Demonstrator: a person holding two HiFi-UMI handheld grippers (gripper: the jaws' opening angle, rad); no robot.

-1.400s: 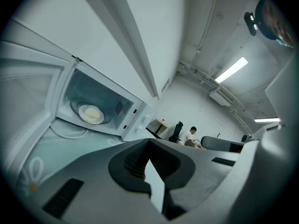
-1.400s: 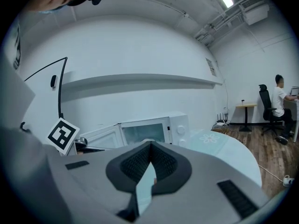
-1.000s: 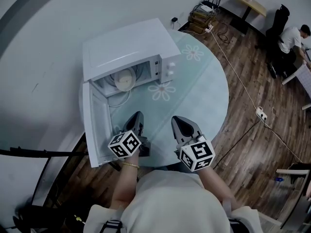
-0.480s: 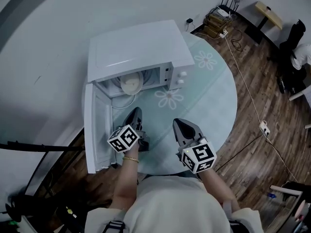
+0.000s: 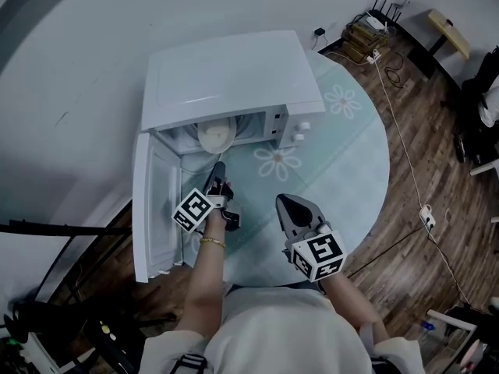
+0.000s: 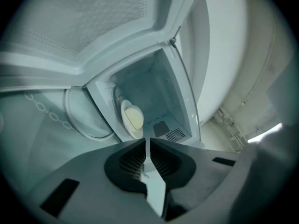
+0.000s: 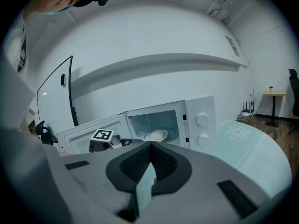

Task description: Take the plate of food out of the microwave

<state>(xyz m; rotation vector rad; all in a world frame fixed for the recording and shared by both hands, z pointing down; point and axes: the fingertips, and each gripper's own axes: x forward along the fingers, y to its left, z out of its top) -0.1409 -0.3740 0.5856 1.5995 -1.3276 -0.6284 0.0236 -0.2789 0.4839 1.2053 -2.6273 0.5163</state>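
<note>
1. The microwave (image 5: pixel 226 76) stands on the table (image 5: pixel 343 154), its door (image 5: pixel 152 209) open to the left.
2. The plate of food (image 5: pixel 215 136) sits inside.
3. The left gripper (image 5: pixel 217 170) is at the opening, jaws pressed together, empty.
4. The right gripper (image 5: pixel 282 201) is nearer, likewise closed on nothing.

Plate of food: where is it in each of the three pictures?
Head view: the plate is upper middle, inside the open microwave.
Left gripper view: the plate is just left of centre, looking tipped sideways, inside the microwave.
Right gripper view: the plate is near the centre, inside the microwave.
Shared landmark: the microwave's open door, in all three views.
</note>
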